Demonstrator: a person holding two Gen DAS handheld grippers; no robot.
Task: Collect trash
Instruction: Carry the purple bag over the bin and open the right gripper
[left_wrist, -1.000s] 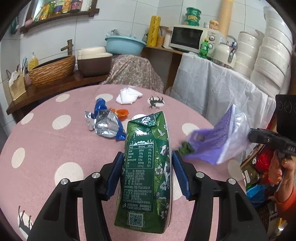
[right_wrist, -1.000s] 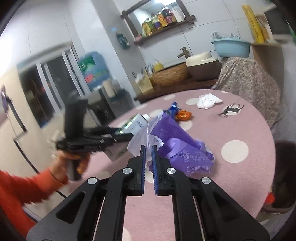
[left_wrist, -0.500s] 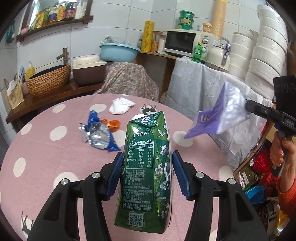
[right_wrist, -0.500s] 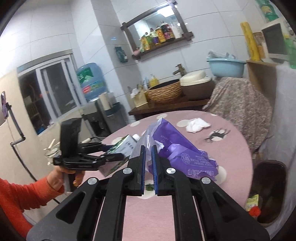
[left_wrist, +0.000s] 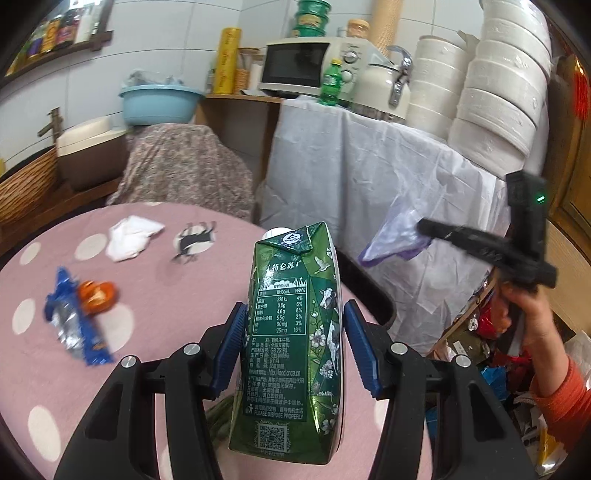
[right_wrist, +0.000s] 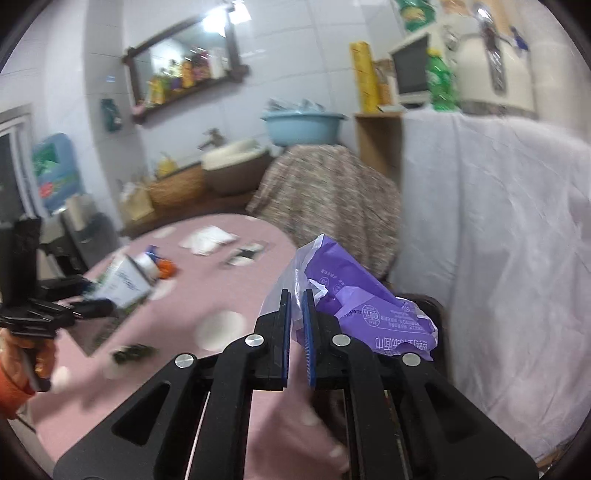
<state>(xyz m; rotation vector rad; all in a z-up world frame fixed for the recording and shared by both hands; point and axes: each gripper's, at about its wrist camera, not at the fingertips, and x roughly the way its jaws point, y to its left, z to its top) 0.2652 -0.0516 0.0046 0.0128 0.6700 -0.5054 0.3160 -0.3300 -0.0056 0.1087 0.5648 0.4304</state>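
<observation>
you are holding the carton upright in the left gripper, its blue pads pressing on both sides low on the body, above the table. the right gripper is pinching the purple bag by a thin fold of film, jaws almost touching, out past the table edge near the white cloth.

judging from this, the weak point is the bag. you are gripping only a corner of slick plastic, so it is likely to be slipping free if you are swinging it fast, and its mouth is hanging collapsed, so a carton pushed at it may be missing the opening and dropping to the floor. the carton is tall and you are gripping it low; tilting it quickly risks it pivoting between the pads. its cap end is facing away, so whether it is sealed cannot be told; leftover milk could be spilling.

the wrapper, the orange scrap and the tissue are lying on the table, not yet collected.
</observation>
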